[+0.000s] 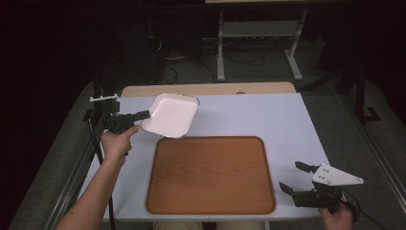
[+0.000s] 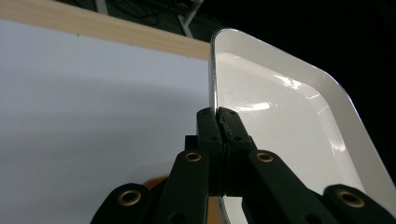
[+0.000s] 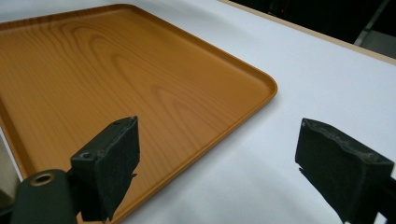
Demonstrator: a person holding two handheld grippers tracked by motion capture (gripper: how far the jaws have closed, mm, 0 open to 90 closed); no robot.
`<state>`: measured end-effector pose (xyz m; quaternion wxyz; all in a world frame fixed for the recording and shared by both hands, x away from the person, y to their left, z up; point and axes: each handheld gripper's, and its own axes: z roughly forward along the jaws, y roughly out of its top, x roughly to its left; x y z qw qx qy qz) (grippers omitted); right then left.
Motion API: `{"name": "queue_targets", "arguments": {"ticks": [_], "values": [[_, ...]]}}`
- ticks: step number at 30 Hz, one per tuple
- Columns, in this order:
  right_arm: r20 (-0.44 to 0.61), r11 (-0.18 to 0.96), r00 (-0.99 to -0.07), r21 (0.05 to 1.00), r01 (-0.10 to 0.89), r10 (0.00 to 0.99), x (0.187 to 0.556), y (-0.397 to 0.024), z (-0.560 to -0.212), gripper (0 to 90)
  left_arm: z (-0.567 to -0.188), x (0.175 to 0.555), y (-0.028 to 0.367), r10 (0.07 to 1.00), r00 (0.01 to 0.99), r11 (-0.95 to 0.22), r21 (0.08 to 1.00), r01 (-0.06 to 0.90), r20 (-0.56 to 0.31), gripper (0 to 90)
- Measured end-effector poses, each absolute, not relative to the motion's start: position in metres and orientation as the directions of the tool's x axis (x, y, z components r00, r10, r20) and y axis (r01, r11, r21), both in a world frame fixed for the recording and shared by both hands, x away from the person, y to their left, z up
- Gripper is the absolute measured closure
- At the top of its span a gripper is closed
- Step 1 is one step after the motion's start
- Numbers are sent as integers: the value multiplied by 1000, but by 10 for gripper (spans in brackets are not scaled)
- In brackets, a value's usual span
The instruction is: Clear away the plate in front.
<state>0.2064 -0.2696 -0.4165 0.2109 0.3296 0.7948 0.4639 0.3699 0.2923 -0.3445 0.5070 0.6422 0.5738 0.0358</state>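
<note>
White dish [image 1: 171, 115] pinched by its left rim, held tilted in the air just beyond the far left corner of the wooden tray [image 1: 210, 201].

Left gripper [image 1: 144, 114] clamped tight on that rim, nearer the tray corner; right gripper [image 1: 292, 177] wide apart, holding nothing, resting right of the tray.

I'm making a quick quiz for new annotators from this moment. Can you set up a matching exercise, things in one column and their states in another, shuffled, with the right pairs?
Things:
1. white dish
2. wooden tray
3. left gripper
4. right gripper

States:
A. jaws wide apart, nothing between them
B. lying flat on the white table cover
C. held tilted above the table by its rim
D. jaws closed on a thin rim

Pairs: 1-C, 2-B, 3-D, 4-A
</note>
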Motion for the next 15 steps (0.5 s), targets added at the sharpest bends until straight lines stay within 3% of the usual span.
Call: {"name": "queue_targets", "arguments": {"ticks": [15], "values": [[-37,363,-701,874,323,712,206,-268,-417,130,-392,343,277,774,285,199,645,737,-565,888]]}}
